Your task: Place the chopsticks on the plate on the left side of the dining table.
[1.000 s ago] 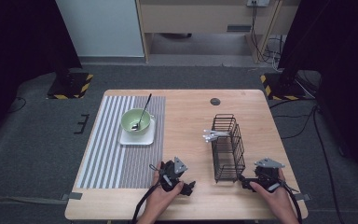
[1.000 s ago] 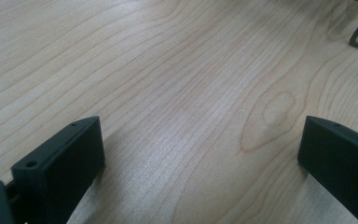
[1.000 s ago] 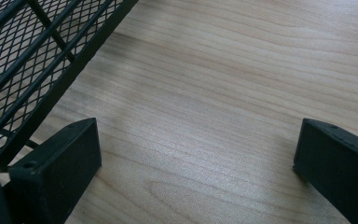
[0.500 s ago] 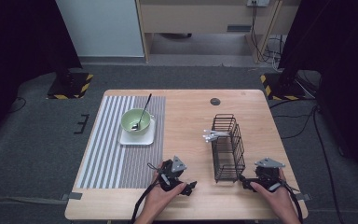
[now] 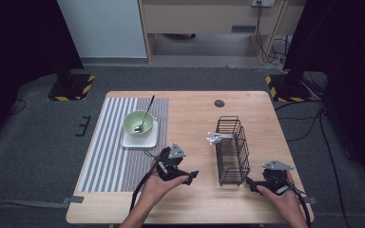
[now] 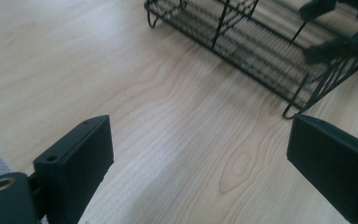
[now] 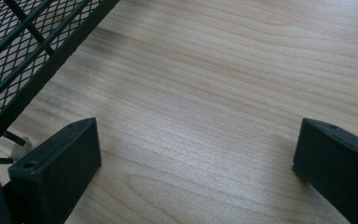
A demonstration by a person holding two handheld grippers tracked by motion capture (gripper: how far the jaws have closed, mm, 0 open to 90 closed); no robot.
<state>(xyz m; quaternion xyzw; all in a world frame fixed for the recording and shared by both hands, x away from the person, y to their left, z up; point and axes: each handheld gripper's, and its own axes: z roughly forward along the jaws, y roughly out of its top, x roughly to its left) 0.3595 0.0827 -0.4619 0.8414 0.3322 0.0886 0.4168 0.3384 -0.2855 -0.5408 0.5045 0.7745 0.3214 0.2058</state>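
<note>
A pale wooden table [image 5: 190, 199] carries, at its left, a grey striped placemat [image 5: 111, 152], and on the mat's far right part a white square plate [image 5: 128, 140] bearing a green bowl [image 5: 134, 118] with a dark-handled spoon [image 5: 147, 110] leaning in it. Right of centre stands a black wire basket [image 5: 232, 149], long and narrow, its mesh floor raised on small wire feet, with a cluster of silvery cutlery [image 5: 217, 138] poking over its left rim. The basket lies between the two hands: the left gripper [image 5: 184, 176] rests on the bare wood just beside its near left corner, the right gripper [image 5: 253, 185] close to its near right corner, neither touching it. Both grippers have their jaws spread wide with only wood grain between them. The basket is judged light and stiff but open-walled; a firm hold seems likeliest on the thicker top rim or a corner upright, since thin wire may twist or slip between flat pads.
</note>
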